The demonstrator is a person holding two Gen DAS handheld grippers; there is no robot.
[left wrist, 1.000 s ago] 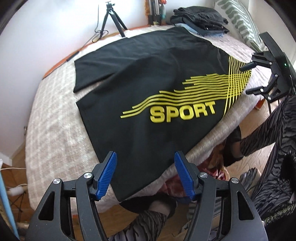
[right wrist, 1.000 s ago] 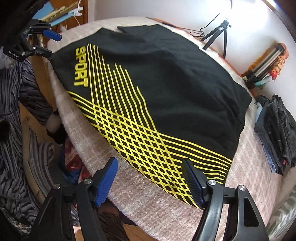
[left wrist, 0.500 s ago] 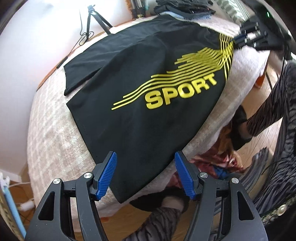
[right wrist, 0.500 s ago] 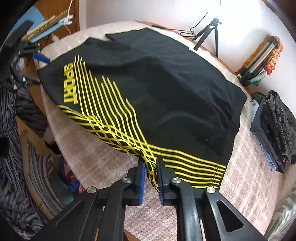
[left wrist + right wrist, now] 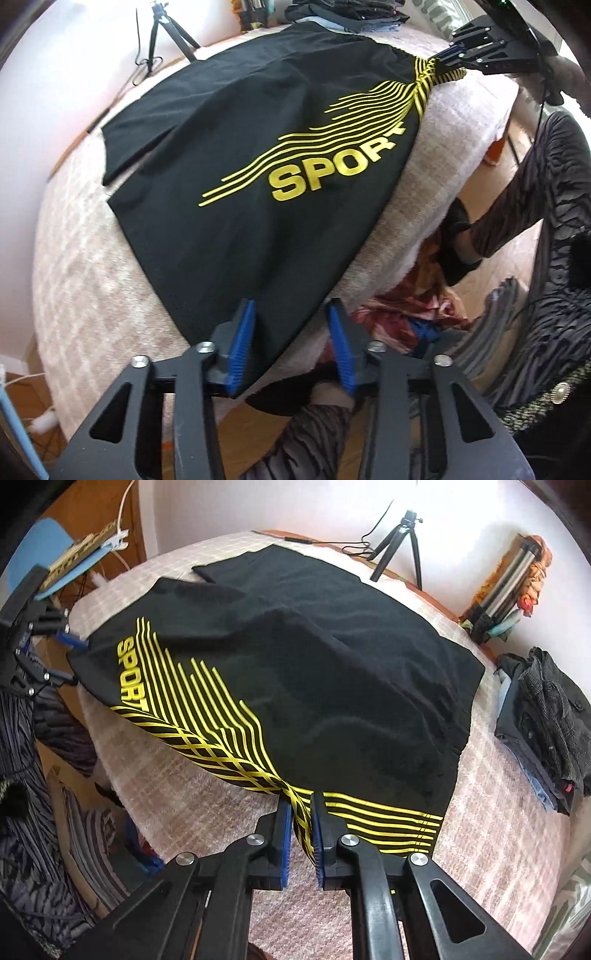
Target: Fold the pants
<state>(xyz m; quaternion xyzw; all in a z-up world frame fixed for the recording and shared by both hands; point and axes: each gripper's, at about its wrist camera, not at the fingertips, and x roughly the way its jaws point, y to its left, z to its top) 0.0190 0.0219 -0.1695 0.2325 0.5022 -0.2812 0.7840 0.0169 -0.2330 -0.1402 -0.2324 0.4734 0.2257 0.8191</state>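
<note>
Fingers [image 5: 284, 836] of the right gripper [image 5: 300, 830] pinch the pants [image 5: 295, 657] at the yellow-striped near edge (fabric bunched); the left gripper [image 5: 291, 345], jaws just closing, straddles the near corner without pressing it.

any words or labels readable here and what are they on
"SPORT": yellow block letters printed on the black pants, beside the yellow stripes; whole in the left wrist view, where the last letter runs to the garment's edge.
"SPORT": same print in the right wrist view, partly folded under at its last letter.
No other text is readable; nothing legible on the folded clothes pile.

Bright daylight, washed-out glare on walls, heavy fisheye bending, dark corners.
</note>
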